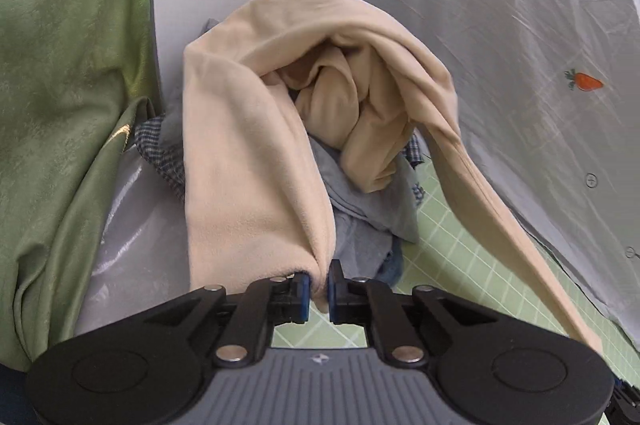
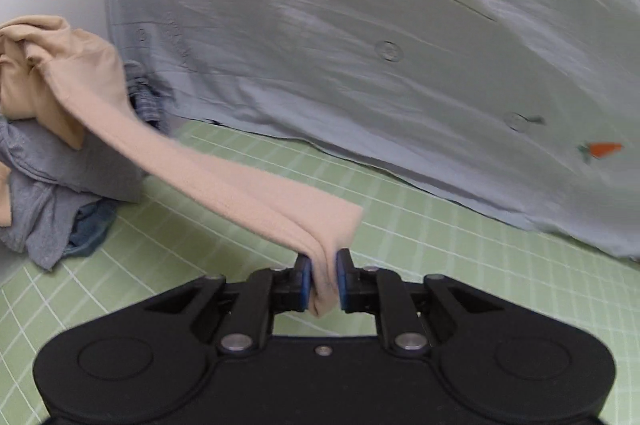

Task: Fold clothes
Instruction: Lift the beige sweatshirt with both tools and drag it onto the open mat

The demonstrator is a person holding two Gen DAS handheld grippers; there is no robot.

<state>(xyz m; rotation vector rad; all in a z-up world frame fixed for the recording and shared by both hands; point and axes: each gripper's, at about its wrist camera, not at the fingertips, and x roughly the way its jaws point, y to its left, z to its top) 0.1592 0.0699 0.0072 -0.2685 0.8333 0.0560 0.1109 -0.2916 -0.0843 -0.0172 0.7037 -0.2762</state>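
Fabric is bunching between both sets of fingers right now: the left gripper [image 1: 319, 291] is pinching a gathered edge of the beige garment [image 1: 256, 161], its blue pads nearly together with only the cloth between them, and the right gripper [image 2: 323, 283] is clamping another end of that same garment, a long band that is stretching out from the heap toward it. The bulk of the beige piece is draping over the laundry pile [image 1: 360, 217], where a grey garment [image 2: 68, 193] and a checked blue one [image 1: 160, 153] are lying crumpled underneath, with something darker blue tucked at the bottom. Two grips well apart make sense here: holding separate ends is, I'd judge, the way to draw the beige piece clear of the others and open it out rather than dragging the whole heap along. The green grid mat [image 2: 420, 245] on the tabletop is lying bare in front of the pile, which looks like the spot meant for laying the garment flat. A pale sheet with little carrots [image 2: 400, 65] is hanging behind as a backdrop, and a green curtain [image 1: 68, 73] is filling the left edge of the left wrist view. The folding itself is not begun; this reads as the picking-out stage. The risk I'm seeing is the grey garment riding along, since the beige cloth is resting right on top of it, and the middle of the beige piece is twisted in on itself.
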